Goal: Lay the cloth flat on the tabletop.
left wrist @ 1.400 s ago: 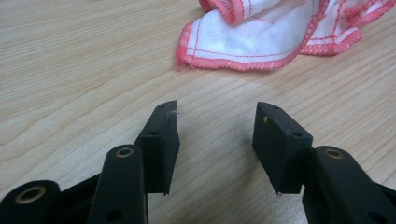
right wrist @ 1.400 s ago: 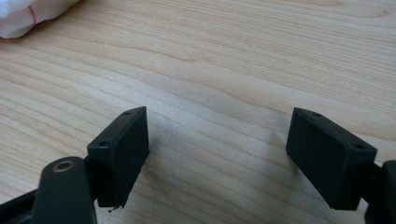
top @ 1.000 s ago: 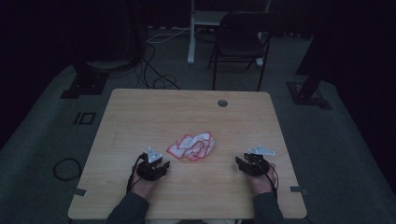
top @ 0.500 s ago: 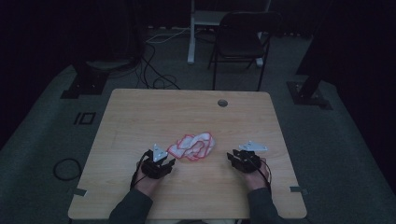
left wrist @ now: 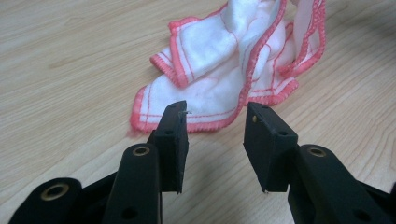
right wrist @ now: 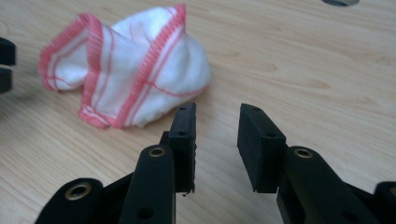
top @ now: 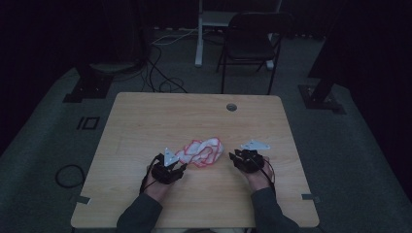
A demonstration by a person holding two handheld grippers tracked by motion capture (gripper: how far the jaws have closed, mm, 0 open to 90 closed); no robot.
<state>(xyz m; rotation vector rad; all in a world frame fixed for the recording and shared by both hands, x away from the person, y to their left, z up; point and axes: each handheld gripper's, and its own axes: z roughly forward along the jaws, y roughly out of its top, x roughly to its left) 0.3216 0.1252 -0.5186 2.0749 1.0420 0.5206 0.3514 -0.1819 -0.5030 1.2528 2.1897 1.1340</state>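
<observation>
Half the cloth [left wrist: 233,70] cut off top; left hand-held gripper [left wrist: 215,126] gapes empty.

One cloth [top: 201,152], two hand-held grippers [top: 167,170] [top: 247,159], one table [top: 145,116], one chair [top: 252,46]

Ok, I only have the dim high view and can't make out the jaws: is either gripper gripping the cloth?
Observer: No. The left gripper is open and empty, pointing at the cloth's red hem.
Operator: And the right one?
Observer: The right gripper has just been closing its jaws, but nothing is between them; the cloth lies apart from them.
Operator: Is the cloth flat?
Observer: No, it's crumpled into folds.
</observation>
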